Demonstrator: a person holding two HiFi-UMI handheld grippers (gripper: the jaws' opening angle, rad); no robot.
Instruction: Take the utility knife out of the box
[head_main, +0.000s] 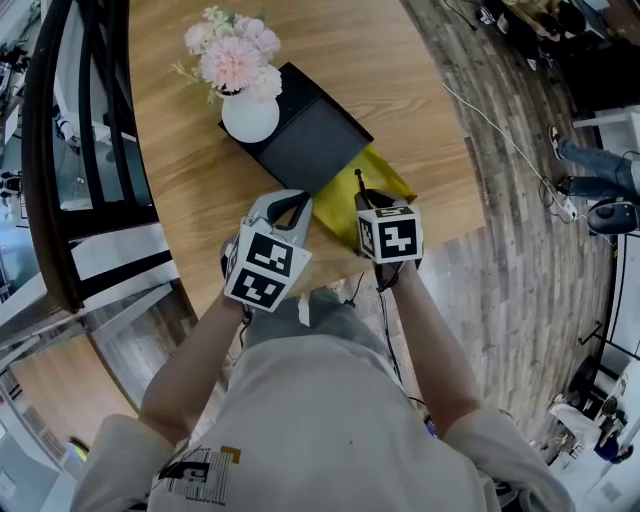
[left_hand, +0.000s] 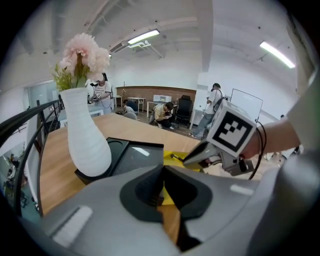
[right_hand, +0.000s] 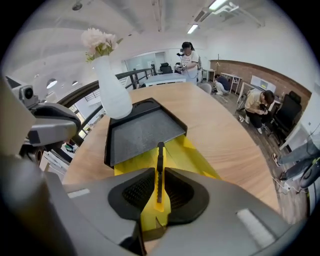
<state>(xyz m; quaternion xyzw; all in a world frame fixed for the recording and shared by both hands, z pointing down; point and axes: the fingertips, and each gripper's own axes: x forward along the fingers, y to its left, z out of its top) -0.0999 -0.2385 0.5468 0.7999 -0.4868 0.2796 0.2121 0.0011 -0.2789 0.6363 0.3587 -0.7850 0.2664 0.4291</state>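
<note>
My right gripper (right_hand: 159, 175) is shut on the utility knife (right_hand: 160, 165), a yellow knife with a black slider that stands edge-on between the pads. The knife hangs above the open yellow box (right_hand: 195, 155), clear of it. From the head view, the right gripper (head_main: 362, 200) is over the yellow box (head_main: 378, 175) at the table's near edge, and the knife's dark tip (head_main: 357, 184) sticks out ahead. My left gripper (head_main: 296, 203) hovers just left of the box. Its jaws (left_hand: 163, 170) look shut with nothing between them. The left gripper view also catches the right gripper (left_hand: 192, 157).
A black tray (head_main: 315, 135) lies beside the box with a white vase (head_main: 250, 115) of pink flowers on it. The round wooden table (head_main: 400, 90) ends just in front of me. A dark railing (head_main: 60, 150) runs along the left. People stand and sit far off in the room.
</note>
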